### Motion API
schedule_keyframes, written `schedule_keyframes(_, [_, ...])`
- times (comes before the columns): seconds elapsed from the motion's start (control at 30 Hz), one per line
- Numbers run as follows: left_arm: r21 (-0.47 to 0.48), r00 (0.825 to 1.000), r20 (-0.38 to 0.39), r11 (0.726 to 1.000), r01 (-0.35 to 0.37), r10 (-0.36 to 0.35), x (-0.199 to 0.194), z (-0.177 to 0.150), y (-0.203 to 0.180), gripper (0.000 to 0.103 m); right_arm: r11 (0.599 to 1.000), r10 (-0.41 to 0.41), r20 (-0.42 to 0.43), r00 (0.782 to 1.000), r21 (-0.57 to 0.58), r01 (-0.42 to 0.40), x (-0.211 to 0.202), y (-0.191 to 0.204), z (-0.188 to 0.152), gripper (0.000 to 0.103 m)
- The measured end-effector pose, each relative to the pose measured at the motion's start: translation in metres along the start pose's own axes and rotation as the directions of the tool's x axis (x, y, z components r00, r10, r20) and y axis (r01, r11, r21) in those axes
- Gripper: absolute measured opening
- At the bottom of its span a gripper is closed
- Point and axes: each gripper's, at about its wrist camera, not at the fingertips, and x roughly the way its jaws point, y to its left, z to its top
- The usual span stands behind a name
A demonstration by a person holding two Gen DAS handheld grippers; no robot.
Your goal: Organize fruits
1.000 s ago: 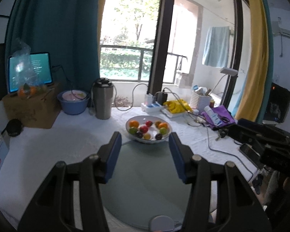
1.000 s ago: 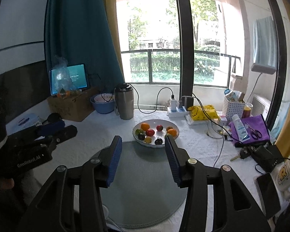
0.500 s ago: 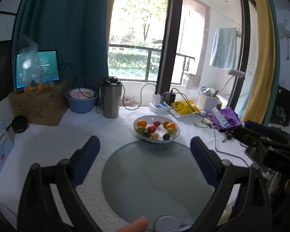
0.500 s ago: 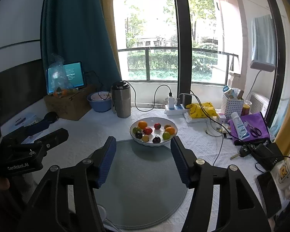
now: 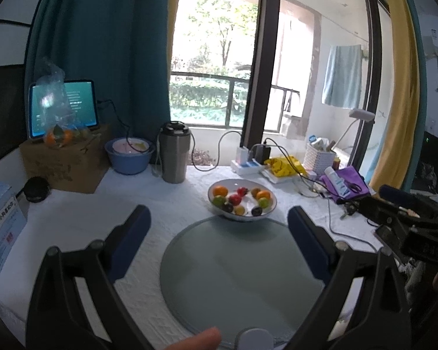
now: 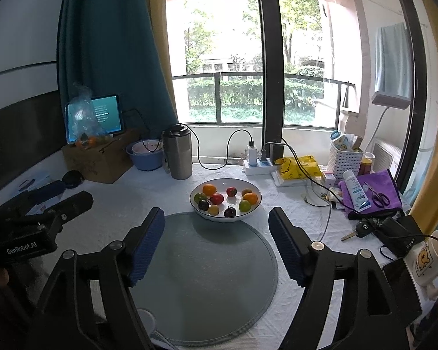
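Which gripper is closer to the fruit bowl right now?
Hard to call; roughly level. The left gripper sits back from the fruit bowl, bowl centred-right. The right gripper sits equally back, bowl centred. Both are open, empty.

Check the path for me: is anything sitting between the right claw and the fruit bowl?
Nothing visible. Between the open, empty right claw and the fruit bowl lies only the bare round grey mat; the bowl sits at the mat's far edge.

Fingertip (image 5: pixel 200 341) cut by bottom edge; mug (image 6: pixel 430 258) partly cropped right.
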Motion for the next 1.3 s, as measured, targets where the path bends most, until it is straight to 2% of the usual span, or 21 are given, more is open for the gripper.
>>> schedule_keyframes(1.3, [0.013, 1.000, -0.003, 1.000, 0.005, -0.005, 0.016, 0.004, -0.001, 0.096, 1.000, -0.020, -0.024, 1.000, 0.008, 0.020, 0.023, -0.011, -0.001, 0.077])
